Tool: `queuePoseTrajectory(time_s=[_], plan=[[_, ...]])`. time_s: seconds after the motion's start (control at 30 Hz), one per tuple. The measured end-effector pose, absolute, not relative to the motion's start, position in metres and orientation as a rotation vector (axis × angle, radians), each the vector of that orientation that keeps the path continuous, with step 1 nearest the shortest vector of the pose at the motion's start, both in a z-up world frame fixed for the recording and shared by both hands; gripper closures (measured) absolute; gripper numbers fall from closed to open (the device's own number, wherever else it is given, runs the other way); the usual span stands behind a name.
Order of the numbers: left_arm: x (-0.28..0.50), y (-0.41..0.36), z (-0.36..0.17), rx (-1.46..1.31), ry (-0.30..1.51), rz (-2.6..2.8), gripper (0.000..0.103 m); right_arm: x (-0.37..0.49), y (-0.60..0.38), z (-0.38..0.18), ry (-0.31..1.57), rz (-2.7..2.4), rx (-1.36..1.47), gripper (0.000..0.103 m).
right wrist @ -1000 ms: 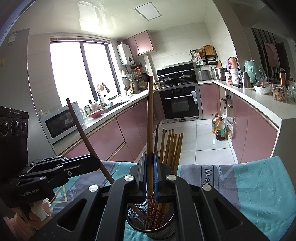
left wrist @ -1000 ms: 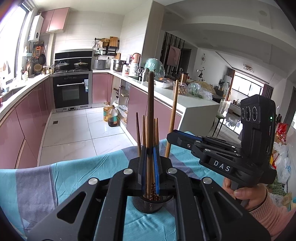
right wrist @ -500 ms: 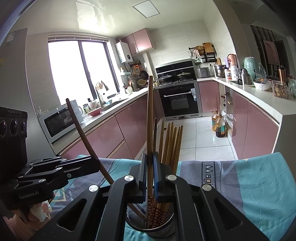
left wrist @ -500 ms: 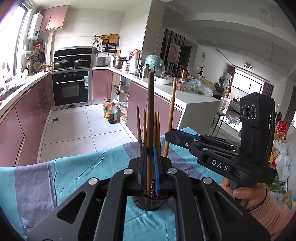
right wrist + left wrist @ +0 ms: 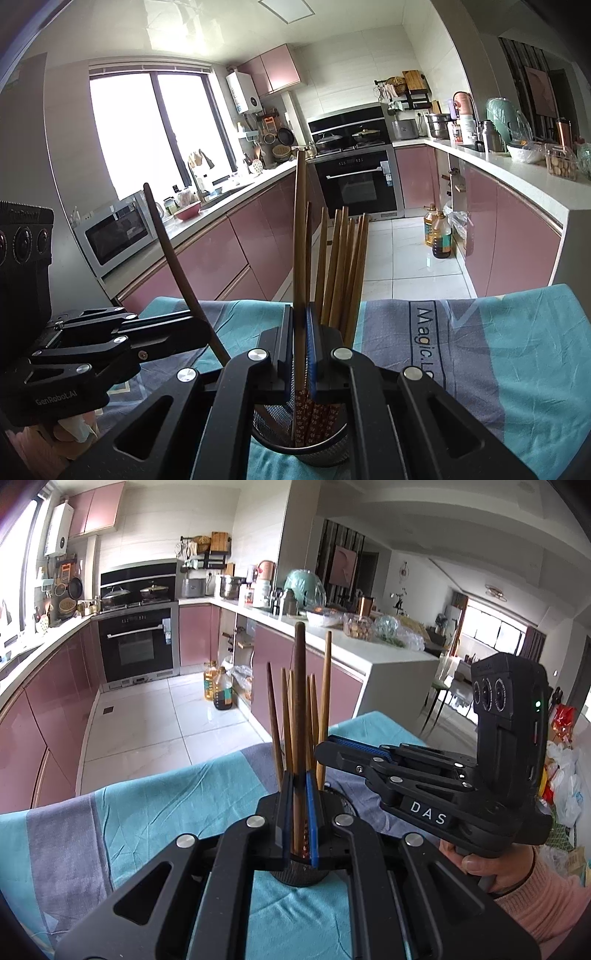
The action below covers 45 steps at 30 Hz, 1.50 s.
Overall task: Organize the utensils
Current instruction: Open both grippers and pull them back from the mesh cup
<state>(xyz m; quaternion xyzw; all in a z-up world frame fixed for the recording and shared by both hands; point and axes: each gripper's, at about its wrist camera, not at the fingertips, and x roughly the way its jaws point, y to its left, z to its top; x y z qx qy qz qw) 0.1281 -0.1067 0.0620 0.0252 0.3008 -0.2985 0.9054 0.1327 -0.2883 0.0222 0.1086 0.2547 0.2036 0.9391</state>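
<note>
On my left, the left gripper point(image 5: 299, 812) is clamped on a dark chopstick point(image 5: 298, 709), held upright with its lower end inside the mesh holder point(image 5: 299, 877). The right wrist view shows that same stick point(image 5: 173, 258) leaning away to the left. The holder point(image 5: 321, 450) stands on the teal-and-grey cloth point(image 5: 147, 805), with bare cloth on both sides of it. Centre, the other chopsticks point(image 5: 343, 269) stand bunched in the holder, fanning slightly to the right. On my right, the right gripper point(image 5: 300, 347) is closed on a lighter chopstick point(image 5: 300, 229), also upright, its patterned tip down in the holder. The left view alone shows the right gripper point(image 5: 325, 751) close beside the bundle, and the table's far edge just beyond the holder; only the right view shows the holder's open rim.
</note>
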Motion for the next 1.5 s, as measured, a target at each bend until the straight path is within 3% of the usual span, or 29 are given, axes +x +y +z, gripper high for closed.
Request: queuePoseTrajectory(time_s=[0.6,0.77,0.93,1.0,1.1,1.13,1.23,1.5], plan=[[0.161,-0.112,0.032,0.033,0.679,-0.617,0.093,0.134,-0.292,0.006,0.578,0.406,0.239,0.094],[0.149,-0.097,0.028,-0.006,0.638,-0.582,0.074,0.123,-0.294,0.006,0.573,0.409,0.219,0.076],[0.135,-0.07,0.024,-0.043,0.577,-0.486,0.039,0.104,-0.291,0.007,0.538,0.391,0.163,0.044],[0.129,-0.06,0.024,-0.043,0.545,-0.436,0.034,0.094,-0.288,0.006,0.518,0.374,0.138,0.029],[0.119,-0.047,0.023,-0.037,0.497,-0.361,0.012,0.081,-0.282,0.006,0.485,0.36,0.101,0.02],[0.116,-0.043,0.022,-0.033,0.477,-0.336,0.01,0.079,-0.281,0.006,0.477,0.352,0.089,0.012],[0.103,-0.028,0.018,-0.034,0.446,-0.275,0.006,0.067,-0.275,0.007,0.438,0.34,0.061,0.007],[0.063,-0.009,0.022,-0.046,0.355,-0.199,0.006,0.04,-0.26,0.007,0.364,0.303,0.006,0.007]])
